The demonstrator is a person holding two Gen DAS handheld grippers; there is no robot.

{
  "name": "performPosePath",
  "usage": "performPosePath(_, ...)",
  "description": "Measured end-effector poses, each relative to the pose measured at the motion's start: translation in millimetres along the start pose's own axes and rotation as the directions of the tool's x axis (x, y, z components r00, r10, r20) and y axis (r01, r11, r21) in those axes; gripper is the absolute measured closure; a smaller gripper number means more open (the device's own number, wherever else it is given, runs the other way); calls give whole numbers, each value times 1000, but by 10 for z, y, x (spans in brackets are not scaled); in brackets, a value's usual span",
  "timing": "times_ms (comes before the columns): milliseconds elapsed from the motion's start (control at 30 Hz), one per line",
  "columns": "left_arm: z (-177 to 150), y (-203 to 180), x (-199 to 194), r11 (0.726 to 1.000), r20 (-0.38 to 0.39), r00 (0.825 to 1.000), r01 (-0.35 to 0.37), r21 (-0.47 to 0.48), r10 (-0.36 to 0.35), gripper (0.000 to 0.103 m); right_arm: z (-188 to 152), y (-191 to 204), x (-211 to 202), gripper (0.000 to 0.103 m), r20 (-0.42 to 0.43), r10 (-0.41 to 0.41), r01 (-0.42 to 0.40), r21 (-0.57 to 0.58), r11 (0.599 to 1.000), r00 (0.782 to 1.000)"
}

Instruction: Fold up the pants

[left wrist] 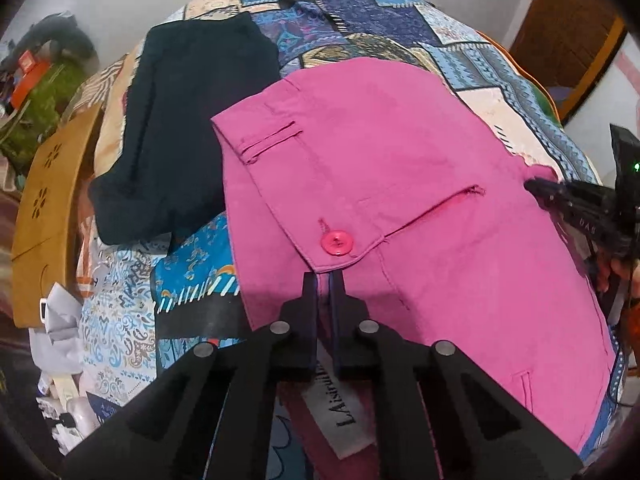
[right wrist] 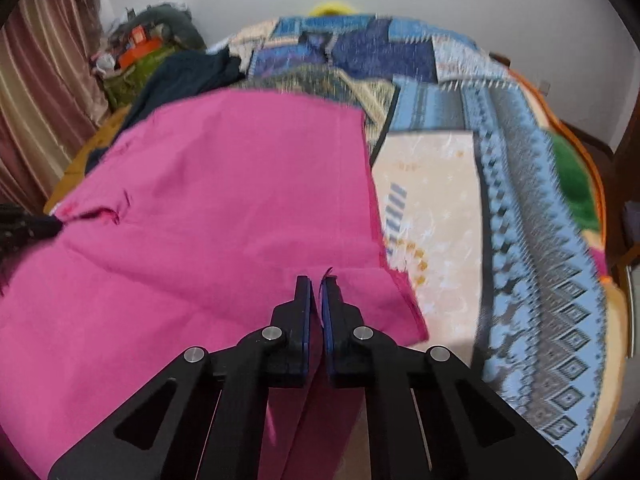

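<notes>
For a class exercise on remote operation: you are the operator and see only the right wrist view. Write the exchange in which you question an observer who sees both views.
Operator: Is my right gripper the only one gripping the pink pants?
Observer: No. The left gripper is closed on the pants edge just below a buttoned pocket flap.
Operator: I see no button.
Observer: A pink button sits on that flap, facing up.
Operator: What is the dark cloth at my upper left?
Observer: A dark navy garment, folded, lying beside the pants on the patchwork bedspread.
Operator: Any label showing?
Observer: A white label under the left gripper.
</notes>
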State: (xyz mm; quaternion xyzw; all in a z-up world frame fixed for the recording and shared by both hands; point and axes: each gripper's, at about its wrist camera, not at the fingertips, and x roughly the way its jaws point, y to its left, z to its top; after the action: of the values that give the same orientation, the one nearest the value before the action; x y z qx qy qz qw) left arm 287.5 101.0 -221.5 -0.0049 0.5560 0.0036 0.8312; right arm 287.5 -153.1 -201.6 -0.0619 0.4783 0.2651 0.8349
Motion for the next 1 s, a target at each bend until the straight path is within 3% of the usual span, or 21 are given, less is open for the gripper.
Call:
performPosePath(133, -65, -1, 13, 1000, 17, 1000, -14, -8, 15, 96, -10, -30, 39, 99, -12, -18, 19, 22, 1000, 1000)
performPosePath(267, -35, 45, -7, 999, -3, 1000, 28, -16, -28, 95, -10, -5, 35, 99, -35, -29, 31, 31, 999, 999)
performPosePath(433, -24, 80, -189, 999, 12, 999, 38, -5, -38, 85, 14, 50, -152, 96, -45, -58, 58, -4, 998, 997)
performPosePath(500, -2, 108, -284, 999, 36, 998, 45, -10, -44, 73, 11, 65, -252, 87, -32, -60, 60, -11, 998, 998)
performPosePath(700, 192, 227, -400, 995, 82, 994, 79, -56, -74, 55, 82, 43, -595, 64, 59, -52, 52, -8, 999, 997)
performPosePath(867, 372, 274, -168, 989, 34, 994, 108, -96, -105, 53, 178, -85, -672, 53, 132, -87, 80, 52, 995, 987)
performPosePath(1000, 450, 291, 100, 985, -25, 991, 127, -114, -131, 53, 175, -246, -486, 53, 109, -137, 127, 94, 987, 985)
